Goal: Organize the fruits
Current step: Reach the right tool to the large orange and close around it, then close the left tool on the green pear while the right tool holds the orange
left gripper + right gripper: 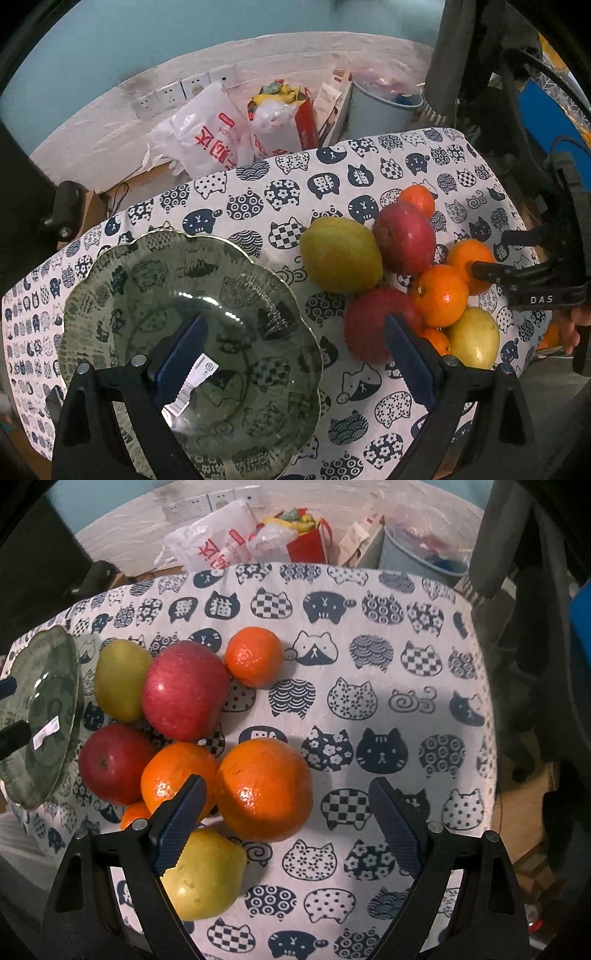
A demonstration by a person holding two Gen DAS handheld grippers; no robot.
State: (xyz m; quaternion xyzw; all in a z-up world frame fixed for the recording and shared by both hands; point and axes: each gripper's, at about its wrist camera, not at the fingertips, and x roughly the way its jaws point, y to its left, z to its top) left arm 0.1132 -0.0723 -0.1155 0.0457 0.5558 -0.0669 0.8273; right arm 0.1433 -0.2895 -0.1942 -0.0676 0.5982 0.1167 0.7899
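Note:
A pile of fruit lies on the cat-print tablecloth (369, 664): two red apples (184, 690) (114, 764), two green pears (120, 679) (203, 875) and several oranges, the largest (264, 788) nearest my right gripper. My right gripper (288, 823) is open above the large orange, with the orange between its fingers. A green glass plate (192, 350) sits left of the fruit. My left gripper (295, 354) is open and empty over the plate's right rim, its right finger (408, 358) in front of a red apple (376, 323).
Behind the table are plastic bags (203, 136), a red bag (291, 118), a blue bin (380, 107) and wall sockets (173, 92). A dark chair (517, 554) stands at the right. The right gripper's body shows in the left wrist view (535, 273).

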